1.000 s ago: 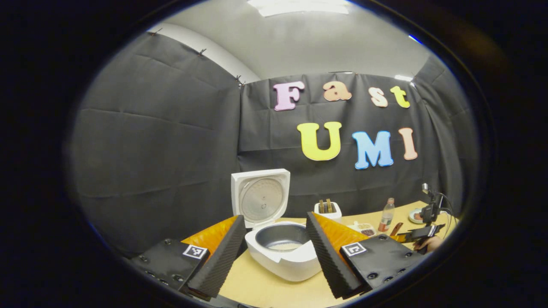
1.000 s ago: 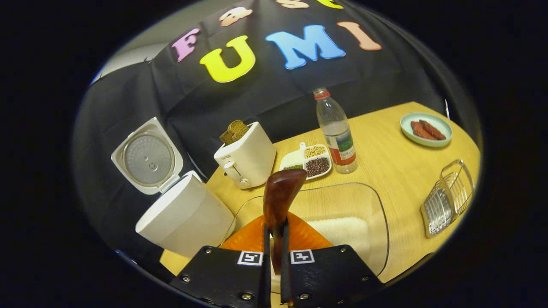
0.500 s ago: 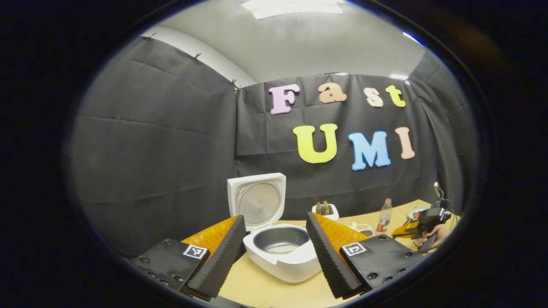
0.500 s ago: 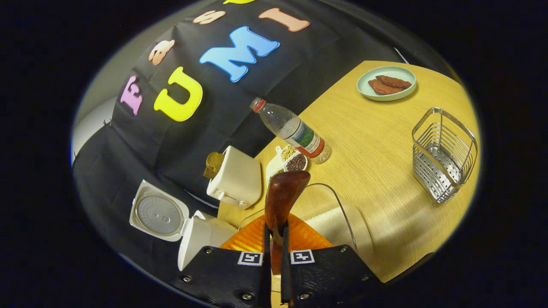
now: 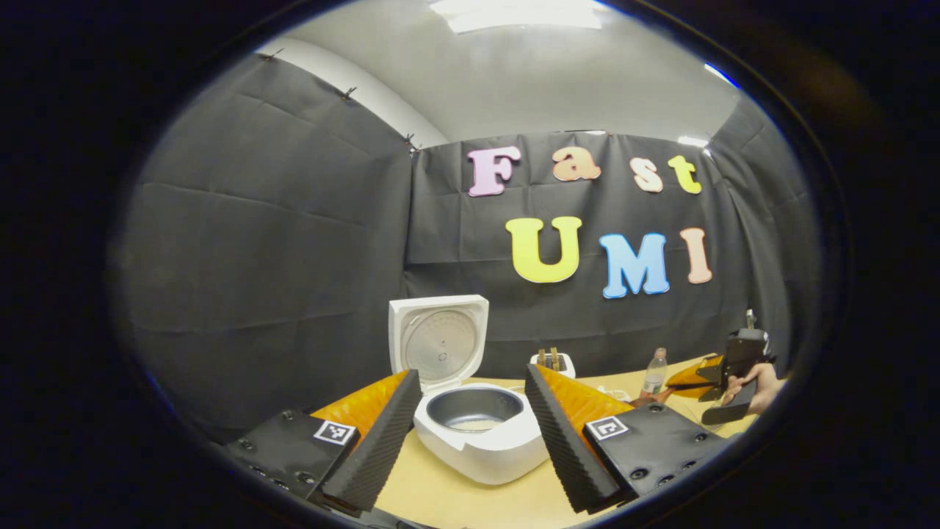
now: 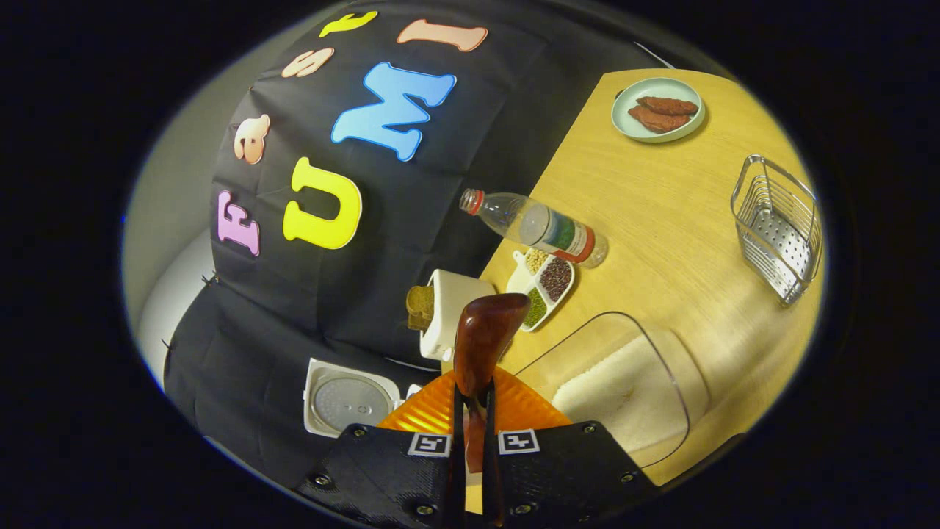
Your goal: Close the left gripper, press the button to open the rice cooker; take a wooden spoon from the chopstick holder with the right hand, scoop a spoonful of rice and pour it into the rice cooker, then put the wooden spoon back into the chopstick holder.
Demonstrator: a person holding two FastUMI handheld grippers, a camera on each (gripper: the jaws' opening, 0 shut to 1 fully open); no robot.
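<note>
Right gripper view: the right gripper [image 6: 472,441] has its jaws pinched on the handle of the wooden spoon [image 6: 481,345], whose dark bowl stands up ahead of them. The view is rolled over, so the table [image 6: 661,191] slants. Just beyond the spoon sits a clear container of rice [image 6: 624,389]. Past it lie a divided dish of beans [image 6: 542,283], a toaster [image 6: 448,312] with bread in its slots, and a water bottle [image 6: 536,226]. Well apart, by the far edge, stand the wire chopstick holder [image 6: 778,228] and a plate [image 6: 658,114] with brown pieces of food. The rice cooker's [image 6: 345,402] raised lid shows low on the left.

In the left gripper view the left gripper [image 5: 470,433] holds its jaws spread wide, with nothing between them, above the table. The rice cooker [image 5: 477,433] stands straight ahead between the two fingers, lid up, a little rice at the bottom of its pot. At the far right a hand [image 5: 760,382] holds the right gripper [image 5: 723,371] above the table, near the bottle [image 5: 652,375].
</note>
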